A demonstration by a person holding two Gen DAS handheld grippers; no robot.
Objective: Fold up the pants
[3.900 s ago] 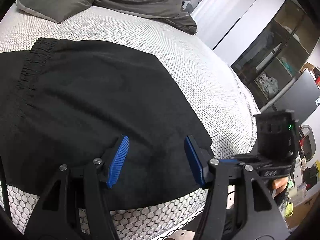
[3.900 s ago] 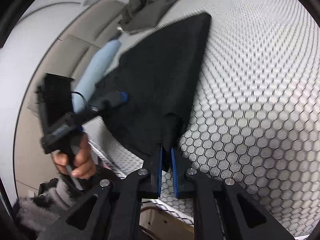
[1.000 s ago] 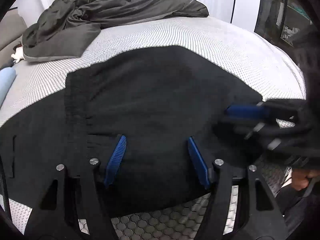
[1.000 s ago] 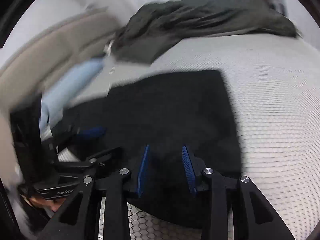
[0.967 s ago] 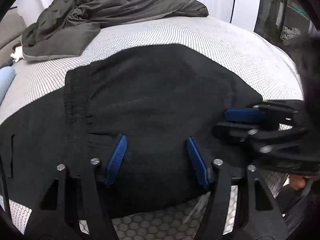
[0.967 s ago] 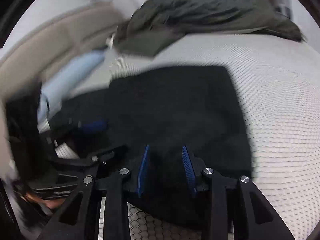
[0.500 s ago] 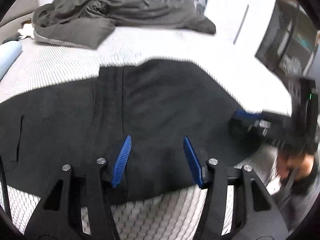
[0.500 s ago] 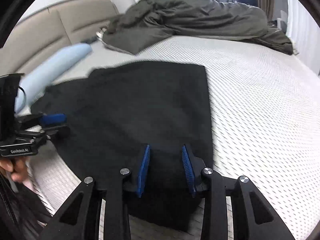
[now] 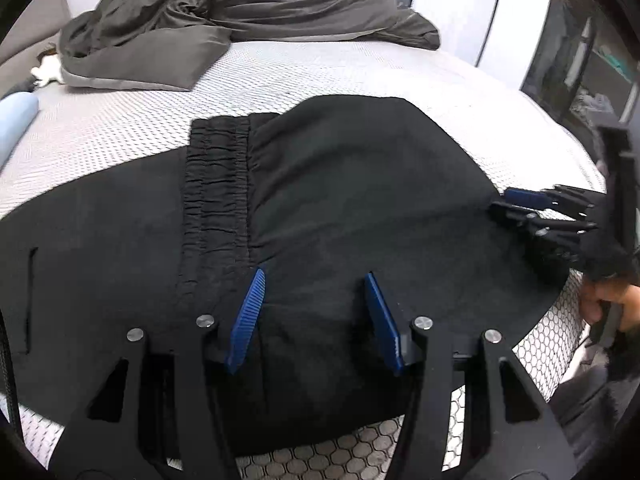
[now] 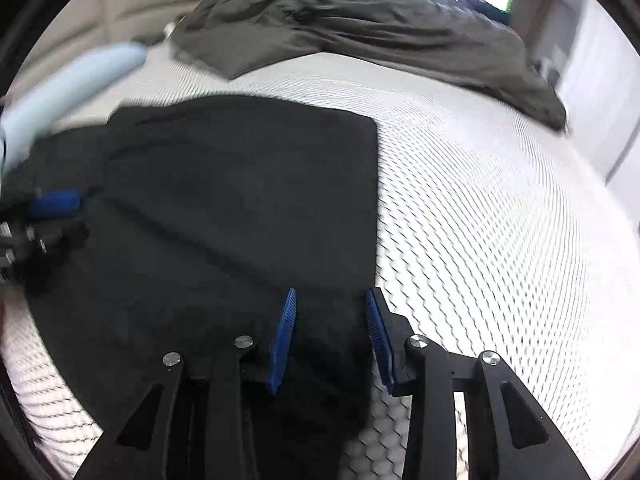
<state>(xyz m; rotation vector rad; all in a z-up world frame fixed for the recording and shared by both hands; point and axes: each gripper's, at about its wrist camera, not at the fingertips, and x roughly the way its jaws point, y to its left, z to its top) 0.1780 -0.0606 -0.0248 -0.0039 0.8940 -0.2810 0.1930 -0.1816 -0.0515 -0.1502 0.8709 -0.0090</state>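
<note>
Lying flat on the bed [image 9: 400,68], the black pants [image 9: 340,184] sit folded, ribbed waistband exposed, both grippers' fingers [image 9: 250,312] released.

**Pants let go, both grippers parted**

My right gripper [image 10: 330,320], which pinched the near corner of the black pants [image 9: 340,200] a few seconds ago, now stands apart over the cloth. My left gripper [image 9: 314,300] has just been closing a little, its blue pads clear of the fabric below them.
</note>
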